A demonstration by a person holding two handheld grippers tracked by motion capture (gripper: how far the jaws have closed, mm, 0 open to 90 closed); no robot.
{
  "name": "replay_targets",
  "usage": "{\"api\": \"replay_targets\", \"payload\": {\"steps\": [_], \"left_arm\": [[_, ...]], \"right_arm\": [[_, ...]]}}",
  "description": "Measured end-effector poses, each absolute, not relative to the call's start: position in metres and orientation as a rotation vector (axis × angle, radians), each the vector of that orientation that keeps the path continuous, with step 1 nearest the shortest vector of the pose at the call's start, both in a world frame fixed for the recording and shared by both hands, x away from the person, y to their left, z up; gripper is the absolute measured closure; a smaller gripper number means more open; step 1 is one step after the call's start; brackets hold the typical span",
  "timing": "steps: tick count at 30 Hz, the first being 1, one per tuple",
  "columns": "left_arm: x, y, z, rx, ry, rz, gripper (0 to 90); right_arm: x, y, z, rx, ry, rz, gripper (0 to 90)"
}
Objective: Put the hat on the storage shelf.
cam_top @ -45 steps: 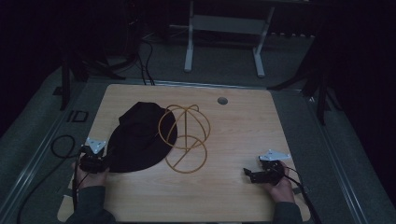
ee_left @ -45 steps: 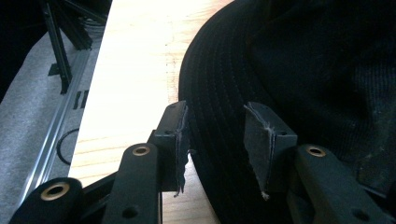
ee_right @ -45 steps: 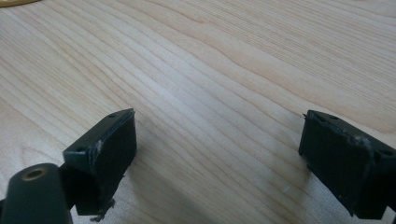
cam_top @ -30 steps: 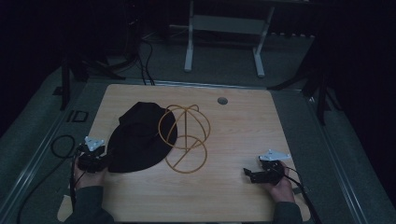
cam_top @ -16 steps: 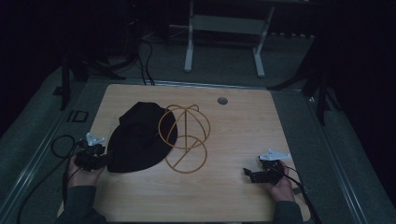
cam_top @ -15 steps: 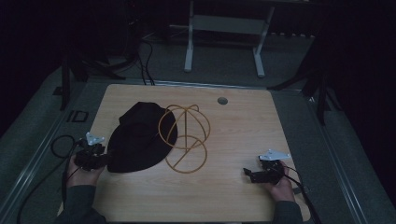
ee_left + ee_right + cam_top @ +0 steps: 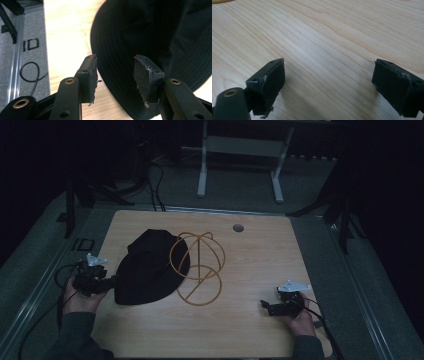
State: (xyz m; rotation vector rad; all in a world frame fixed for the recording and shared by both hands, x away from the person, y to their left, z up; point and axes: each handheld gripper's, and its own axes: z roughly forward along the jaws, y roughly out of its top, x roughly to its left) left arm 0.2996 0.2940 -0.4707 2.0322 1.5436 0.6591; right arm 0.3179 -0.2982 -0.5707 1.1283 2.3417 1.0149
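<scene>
Jaws on your left gripper (image 7: 116, 75) stand apart around the brim of the black bucket hat (image 7: 150, 267), one pad on the bare wood and the other over the fabric, not yet closed on it. You look to be at the grasping step: the hat lies flat on the left half of the table (image 7: 260, 255), its far edge tucked under the gold wire hat stand (image 7: 197, 267) just beside it. Your next move calls for sliding the lower pad under the brim and pinching it firmly, since limp cloth can slip out. Your right gripper (image 7: 272, 307) rests near the table's front right edge, well apart from the hat, jaws wide open over bare wood.
</scene>
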Motion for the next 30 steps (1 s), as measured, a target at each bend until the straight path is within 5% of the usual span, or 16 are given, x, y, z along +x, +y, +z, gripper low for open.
{"api": "replay_targets", "payload": {"steps": [30], "left_arm": [[0.323, 0.278, -0.446, 2.189, 1.496, 0.483, 56.8]], "right_arm": [[0.318, -0.298, -0.571, 1.127, 2.341, 1.014, 11.1]]}}
